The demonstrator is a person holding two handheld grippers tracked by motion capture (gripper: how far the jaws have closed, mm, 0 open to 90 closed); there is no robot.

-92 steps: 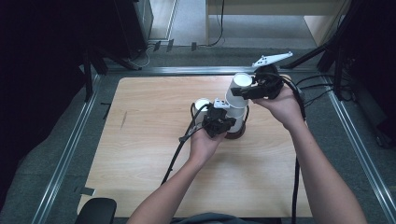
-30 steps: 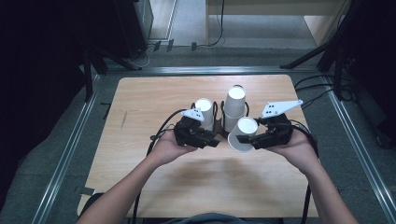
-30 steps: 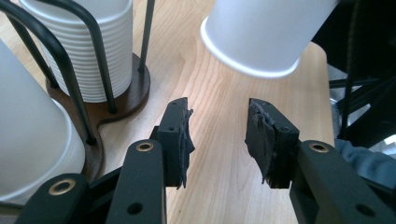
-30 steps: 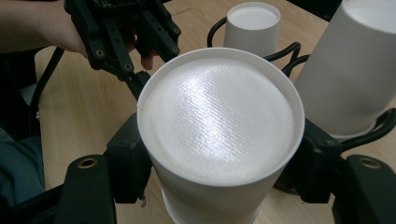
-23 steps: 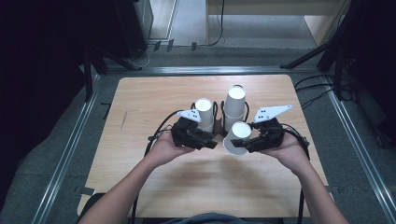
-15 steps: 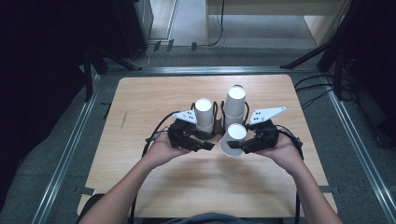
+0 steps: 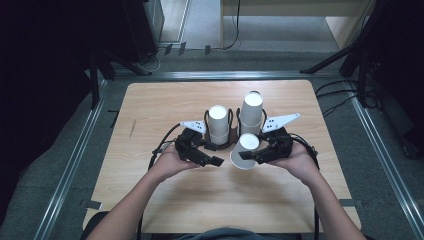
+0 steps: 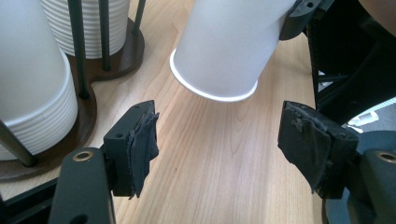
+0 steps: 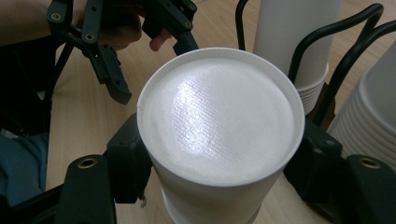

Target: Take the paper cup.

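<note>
1. Right gripper (image 7: 256,156): clamped on a white cup (image 7: 244,150), tilted, base up, rim just above the table (image 7: 150,110).
2. Left gripper (image 7: 212,159): wide, just been opening, nothing between the jaws, just beside the cup.
3. Behind: holder (image 7: 231,142) with two cup stacks (image 7: 218,124).

White paper cup (image 7: 244,150); black grippers; brown cup holder (image 8: 114,65); pale woodgrain table (image 7: 160,105)

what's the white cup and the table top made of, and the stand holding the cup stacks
Cup: likely paper, matte white, faint woven texture on its base.
Table top: light wood or wood-look laminate, visible grain.
Stand: dark brown base, probably wood, with thin black rods, likely metal.
</note>
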